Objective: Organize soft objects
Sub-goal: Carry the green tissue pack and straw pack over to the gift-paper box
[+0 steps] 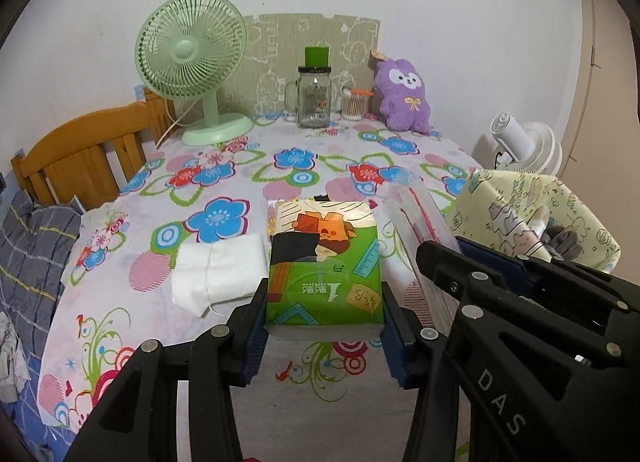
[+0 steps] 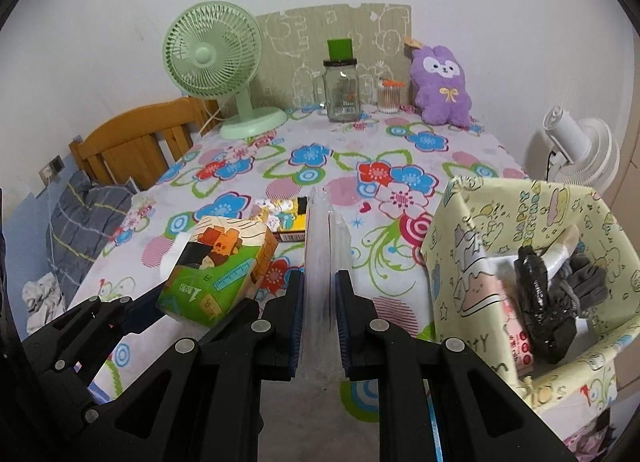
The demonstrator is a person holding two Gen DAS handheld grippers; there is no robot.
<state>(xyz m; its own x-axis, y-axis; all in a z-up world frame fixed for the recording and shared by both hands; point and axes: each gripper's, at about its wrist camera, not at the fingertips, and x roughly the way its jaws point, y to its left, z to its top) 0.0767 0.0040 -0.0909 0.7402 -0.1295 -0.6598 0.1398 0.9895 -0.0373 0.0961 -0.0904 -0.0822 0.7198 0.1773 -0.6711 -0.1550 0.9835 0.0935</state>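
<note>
- Both grippers hold something above the flowered tablecloth (image 1: pixel 224 182): the left gripper (image 1: pixel 325 326) is clamped on a green tissue pack (image 1: pixel 324 262), the right gripper (image 2: pixel 319 302) pinches a clear plastic sleeve (image 2: pixel 324 230).
- Only the right view shows gloves (image 2: pixel 560 294) inside the yellow box (image 2: pixel 472 222).
- Only the left view shows a white cloth (image 1: pixel 218 270) beside the pack.

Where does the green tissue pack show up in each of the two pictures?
Left wrist view: the tissue pack is at lower centre, clamped between the left gripper's fingers.
Right wrist view: the pack is at lower left, held above the table.
Shared landmark: the green fan at the back left.
</note>
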